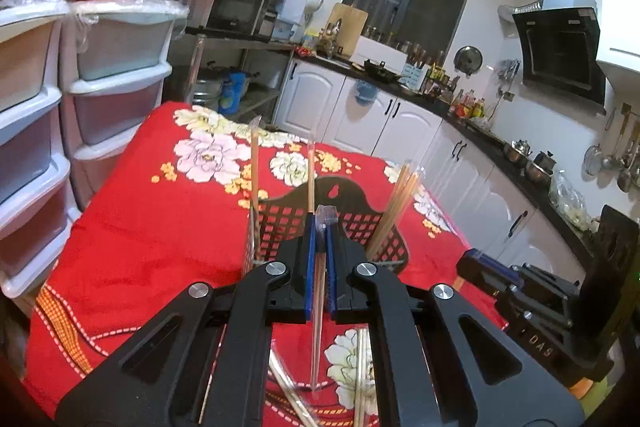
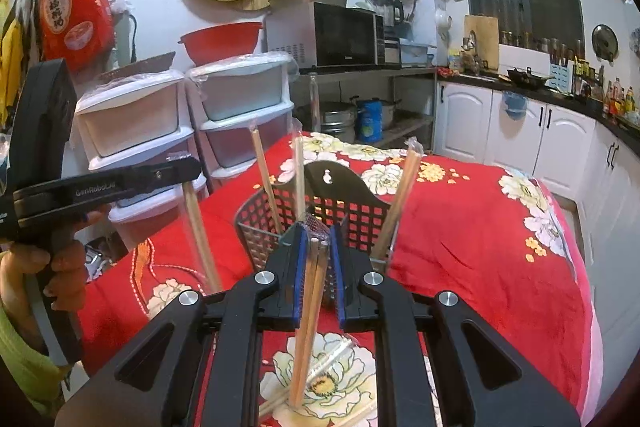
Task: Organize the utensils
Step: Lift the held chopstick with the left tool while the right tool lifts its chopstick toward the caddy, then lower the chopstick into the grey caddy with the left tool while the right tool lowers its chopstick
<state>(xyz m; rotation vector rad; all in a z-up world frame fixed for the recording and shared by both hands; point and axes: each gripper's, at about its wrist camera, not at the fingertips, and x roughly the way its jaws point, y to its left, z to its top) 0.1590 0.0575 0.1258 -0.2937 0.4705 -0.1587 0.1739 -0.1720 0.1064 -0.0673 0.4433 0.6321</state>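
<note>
Both grippers clamp wrapped chopstick pairs, long axis near upright: left gripper [image 1: 320,227], right gripper [image 2: 318,239]. Basket [image 2: 360,215] straight ahead, just below tips, already holding three pairs; right looks nearer.

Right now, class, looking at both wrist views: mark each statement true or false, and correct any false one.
1. The left gripper is shut on a wrapped chopstick pair. True.
2. The right gripper is open with nothing between its fingers. False: it is shut on a chopstick pair.
3. The dark basket already holds chopsticks standing upright. True.
4. The tablecloth is plain blue. False: it is red with flowers.
5. More chopsticks lie on the cloth. True.
</note>
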